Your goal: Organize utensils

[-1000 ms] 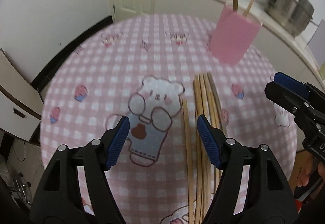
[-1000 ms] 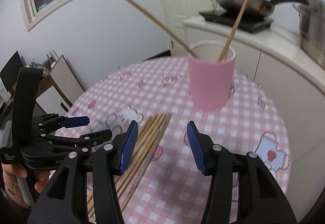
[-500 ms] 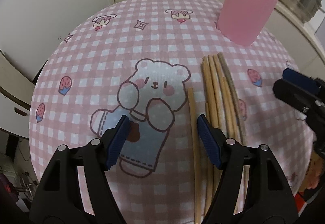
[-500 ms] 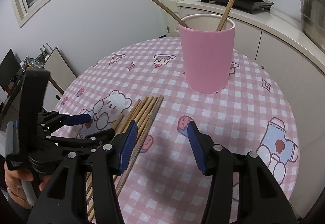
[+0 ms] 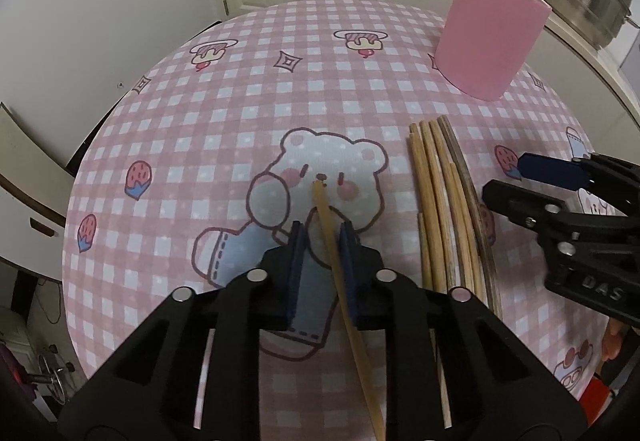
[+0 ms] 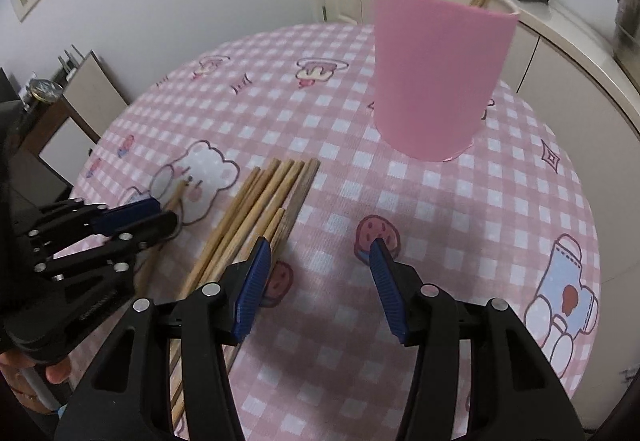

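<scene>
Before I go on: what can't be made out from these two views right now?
- Near ends of the loose chopsticks: both views, hidden behind the gripper bodies.
- Pink cup interior: rim seen side-on, so only two chopsticks are countable.
- Held chopstick in left gripper: whether it's off the tablecloth is unclear.
- Right gripper: open, empty.

Chopstick bundle (image 6: 256,217) lies on tablecloth (image 6: 460,225) before cup (image 6: 436,73).

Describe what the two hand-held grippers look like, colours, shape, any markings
Both match. The left hand-held gripper and right hand-held gripper have matte black plastic frames with triangular cut-outs, silver round rivets at the joints, and two fingers tipped with ribbed blue pads. Raised lettering sits on the right one's body, too blurred to read fully. No cables show.
</scene>
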The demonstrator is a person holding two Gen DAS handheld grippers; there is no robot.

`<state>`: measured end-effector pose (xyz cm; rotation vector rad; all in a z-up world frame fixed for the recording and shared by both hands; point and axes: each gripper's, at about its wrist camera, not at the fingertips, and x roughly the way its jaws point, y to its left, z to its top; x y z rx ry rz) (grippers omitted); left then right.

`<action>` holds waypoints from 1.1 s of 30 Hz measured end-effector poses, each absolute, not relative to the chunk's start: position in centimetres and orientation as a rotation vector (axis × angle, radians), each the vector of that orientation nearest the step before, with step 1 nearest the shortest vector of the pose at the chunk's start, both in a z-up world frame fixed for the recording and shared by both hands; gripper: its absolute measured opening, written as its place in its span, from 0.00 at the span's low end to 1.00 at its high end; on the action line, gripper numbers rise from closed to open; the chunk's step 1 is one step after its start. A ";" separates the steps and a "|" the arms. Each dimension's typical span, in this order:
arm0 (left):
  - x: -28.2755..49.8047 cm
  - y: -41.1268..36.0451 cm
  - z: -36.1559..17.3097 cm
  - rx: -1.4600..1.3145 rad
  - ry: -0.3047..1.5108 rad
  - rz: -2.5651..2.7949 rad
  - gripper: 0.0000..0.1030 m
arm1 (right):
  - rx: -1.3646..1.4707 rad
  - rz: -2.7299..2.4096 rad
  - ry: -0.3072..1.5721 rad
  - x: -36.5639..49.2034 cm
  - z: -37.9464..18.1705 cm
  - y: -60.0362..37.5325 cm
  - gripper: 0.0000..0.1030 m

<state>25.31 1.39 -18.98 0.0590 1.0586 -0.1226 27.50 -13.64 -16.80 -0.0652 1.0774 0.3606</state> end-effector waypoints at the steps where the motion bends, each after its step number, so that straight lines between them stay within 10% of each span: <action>1: 25.3 1.4 -19.0 0.057 1.058 -0.123 0.16 | -0.067 0.359 1.082 27.6 -16.9 -13.5 0.48; 33: 24.2 2.3 -15.1 -0.022 0.993 -0.126 0.06 | -0.076 0.386 1.064 27.8 -13.9 -13.3 0.05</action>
